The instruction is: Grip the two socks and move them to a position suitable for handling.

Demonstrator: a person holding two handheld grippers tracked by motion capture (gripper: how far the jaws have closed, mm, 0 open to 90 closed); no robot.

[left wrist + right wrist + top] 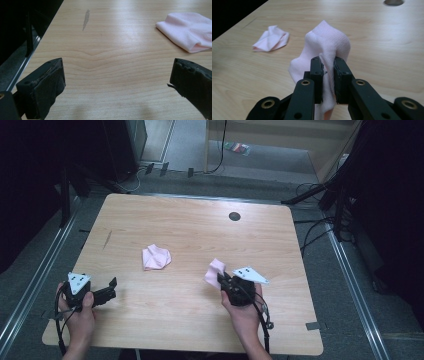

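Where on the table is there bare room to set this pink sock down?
Free patches: the wide back strip of the table behind the folded sock, left of the round hole; the right side beyond the right tongs, which pinch the pink sock; and the front middle between them and the open left tongs. Only the centre by the folded sock is taken.
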